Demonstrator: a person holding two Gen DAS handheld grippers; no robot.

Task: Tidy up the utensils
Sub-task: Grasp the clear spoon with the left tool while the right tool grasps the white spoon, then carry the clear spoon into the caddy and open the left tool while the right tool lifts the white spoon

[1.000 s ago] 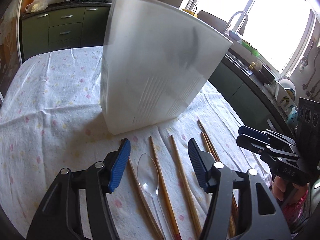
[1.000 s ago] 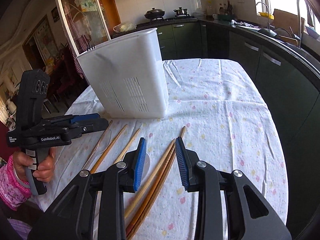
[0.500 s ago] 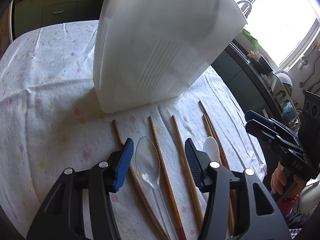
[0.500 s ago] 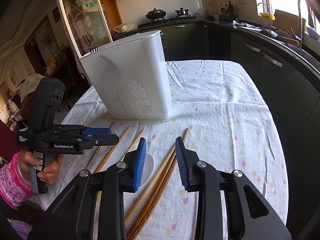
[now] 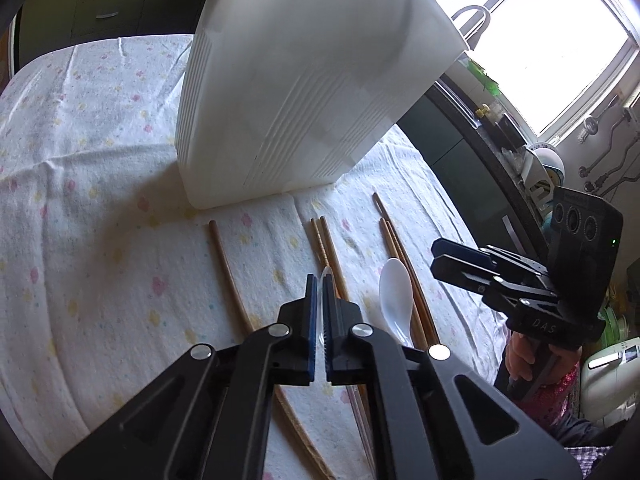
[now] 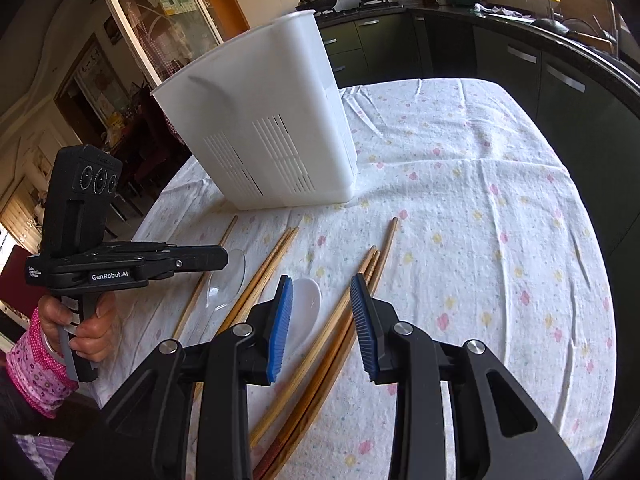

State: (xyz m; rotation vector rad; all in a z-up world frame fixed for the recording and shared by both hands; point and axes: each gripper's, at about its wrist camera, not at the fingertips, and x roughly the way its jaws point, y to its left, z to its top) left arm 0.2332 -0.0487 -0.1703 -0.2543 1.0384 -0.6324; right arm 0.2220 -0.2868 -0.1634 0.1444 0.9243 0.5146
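My left gripper point(image 5: 319, 280) is shut on a clear plastic spoon point(image 6: 226, 282), gripping its bowl edge-on just above the cloth; the gripper also shows in the right wrist view point(image 6: 222, 257). A white plastic spoon point(image 5: 394, 296) lies to its right among several wooden chopsticks point(image 5: 228, 272), which lie side by side on the cloth. My right gripper point(image 6: 322, 290) is open and empty, above the white spoon point(image 6: 304, 308) and chopsticks point(image 6: 356, 292). A tall white utensil holder point(image 6: 272, 128) stands behind them.
The table has a flowered white cloth point(image 6: 480, 200). Dark green kitchen cabinets point(image 6: 540, 76) and a counter run along the back and right. A glass-door cabinet point(image 6: 160, 20) stands at the left.
My left gripper has closed on the clear spoon's bowl and lifted it edge-on. Two chopsticks now lie together. My right gripper has tilted down a little and stays open.
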